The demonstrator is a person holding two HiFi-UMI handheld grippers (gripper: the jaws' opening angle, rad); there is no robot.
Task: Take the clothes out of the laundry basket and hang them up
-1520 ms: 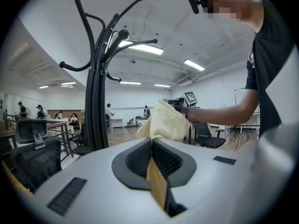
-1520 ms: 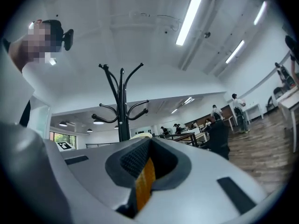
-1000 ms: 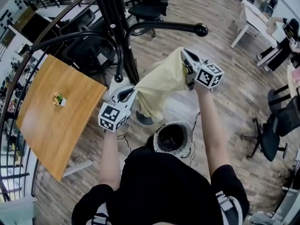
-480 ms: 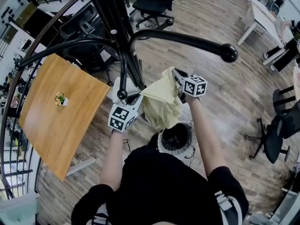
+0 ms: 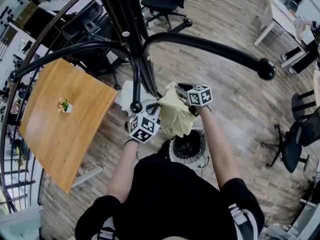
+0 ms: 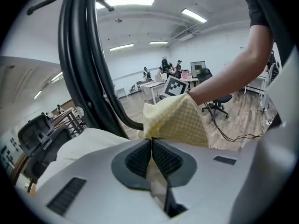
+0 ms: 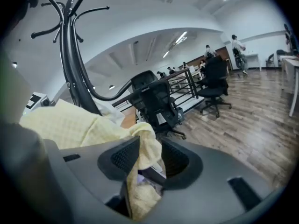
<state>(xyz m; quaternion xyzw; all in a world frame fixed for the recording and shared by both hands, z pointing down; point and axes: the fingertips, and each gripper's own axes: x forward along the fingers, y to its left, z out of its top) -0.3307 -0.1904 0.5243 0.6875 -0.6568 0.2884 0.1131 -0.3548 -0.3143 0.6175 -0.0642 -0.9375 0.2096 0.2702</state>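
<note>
A pale yellow checked cloth (image 5: 177,115) hangs between my two grippers, just above the round laundry basket (image 5: 187,146) and beside the black coat rack (image 5: 130,34). My left gripper (image 5: 157,106) is shut on one corner of the cloth (image 6: 177,120); its pads (image 6: 140,155) meet on the fabric. My right gripper (image 5: 182,90) has just been opening. The cloth (image 7: 74,125) still drapes between its parted pads (image 7: 124,157), which do not press on it. The rack's curved hooks (image 5: 265,69) reach over both grippers.
A white garment (image 5: 127,91) lies against the rack near its pole (image 6: 79,64). A wooden table (image 5: 60,124) stands at the left, with a black railing behind it. Office chairs (image 5: 160,4) stand beyond the rack and at the right (image 5: 295,144). Cables run across the floor by the basket.
Both grippers have come down and closer together with the yellow cloth, which now bunches above the basket. The right gripper's jaws have parted; the left stays closed.
</note>
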